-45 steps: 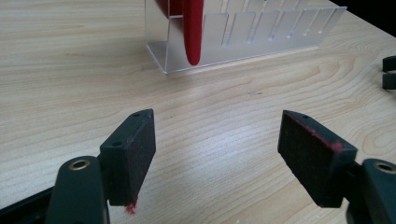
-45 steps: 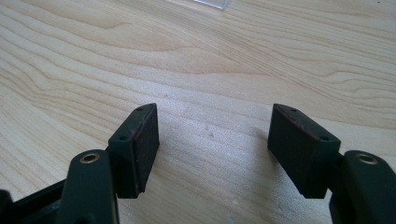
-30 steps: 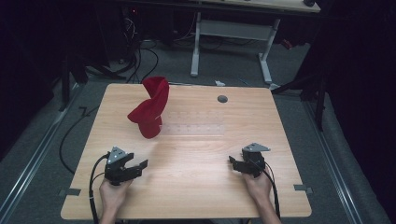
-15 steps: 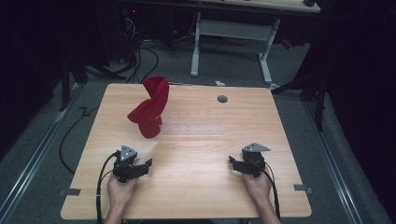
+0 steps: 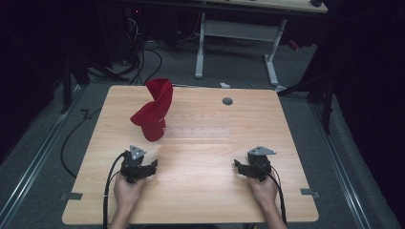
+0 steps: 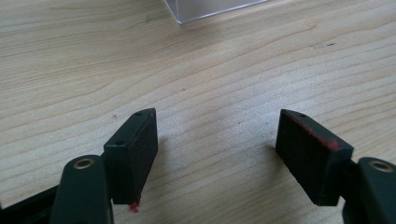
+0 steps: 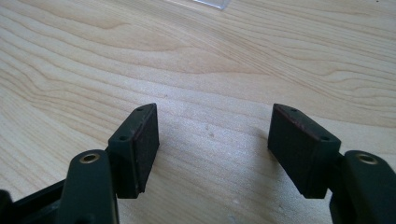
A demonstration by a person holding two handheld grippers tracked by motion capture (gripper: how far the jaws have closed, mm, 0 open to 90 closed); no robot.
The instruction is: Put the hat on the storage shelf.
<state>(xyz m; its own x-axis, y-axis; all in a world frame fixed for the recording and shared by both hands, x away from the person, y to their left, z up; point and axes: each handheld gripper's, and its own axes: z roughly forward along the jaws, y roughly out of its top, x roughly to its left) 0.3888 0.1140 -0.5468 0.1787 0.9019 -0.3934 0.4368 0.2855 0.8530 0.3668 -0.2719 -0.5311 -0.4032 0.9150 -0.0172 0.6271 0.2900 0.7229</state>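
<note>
A red cloth (image 5: 154,112) stands twisted upright on the back left part of the wooden table (image 5: 200,205). Beside it, at mid-table, lies a faint clear plastic box (image 5: 198,128), whose corner also shows in the left gripper view as the clear box (image 6: 210,9). My left gripper (image 5: 151,167) rests low near the front left, open, with bare wood between its jaws; the same left gripper (image 6: 217,126) has red fluff on its pads. My right gripper (image 5: 240,168) sits at the front right, open and empty, and this right gripper (image 7: 215,121) looks along the tabletop.
A dark round grommet (image 5: 227,101) sits in the table's far right part. A cable (image 5: 109,191) trails from the left gripper over the front edge. Behind the table stands a white desk frame (image 5: 236,33), with cables on the floor.
My left hand has slid to the right along the front of the table. The right hand and the red cloth have stayed where they were.
</note>
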